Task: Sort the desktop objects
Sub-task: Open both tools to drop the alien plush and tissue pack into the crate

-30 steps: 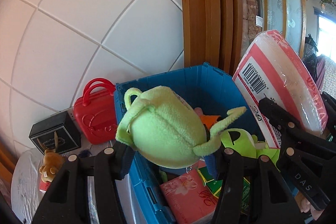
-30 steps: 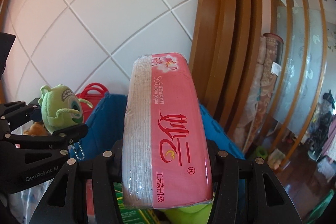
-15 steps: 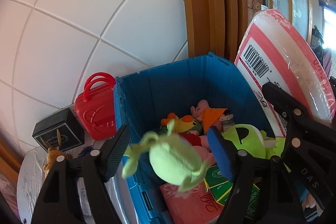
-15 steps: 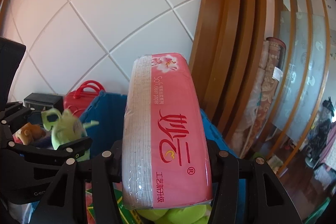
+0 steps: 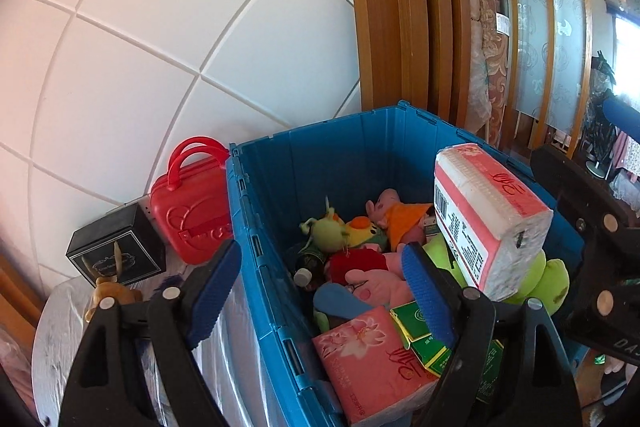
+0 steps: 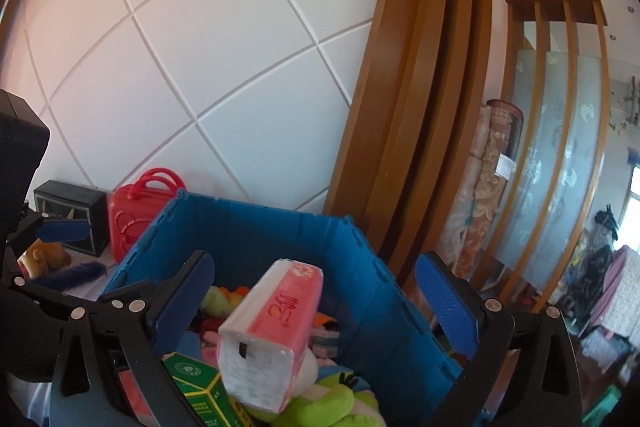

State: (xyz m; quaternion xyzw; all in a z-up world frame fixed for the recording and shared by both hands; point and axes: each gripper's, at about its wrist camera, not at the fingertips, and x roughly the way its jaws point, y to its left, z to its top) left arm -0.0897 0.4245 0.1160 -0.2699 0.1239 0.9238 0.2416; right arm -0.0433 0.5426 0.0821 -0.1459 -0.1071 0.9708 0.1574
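A blue plastic crate (image 5: 344, 155) holds several plush toys, green boxes and a flat pink tissue pack (image 5: 372, 359). A second pink tissue pack (image 5: 488, 215) is tilted inside the crate, on the green plush (image 5: 548, 275); it also shows in the right wrist view (image 6: 272, 331). My left gripper (image 5: 320, 299) is open and empty over the crate's left rim. My right gripper (image 6: 316, 299) is open and empty above the crate (image 6: 260, 231), with the pack loose between its jaws.
A red toy suitcase (image 5: 192, 203), a black box (image 5: 116, 251) and a small brown plush (image 5: 108, 291) stand left of the crate by the white tiled wall. A wooden door frame (image 5: 396, 11) rises behind the crate.
My left gripper opened and the green plush fell into the crate. My right gripper then opened and let the pink tissue pack drop into the crate.
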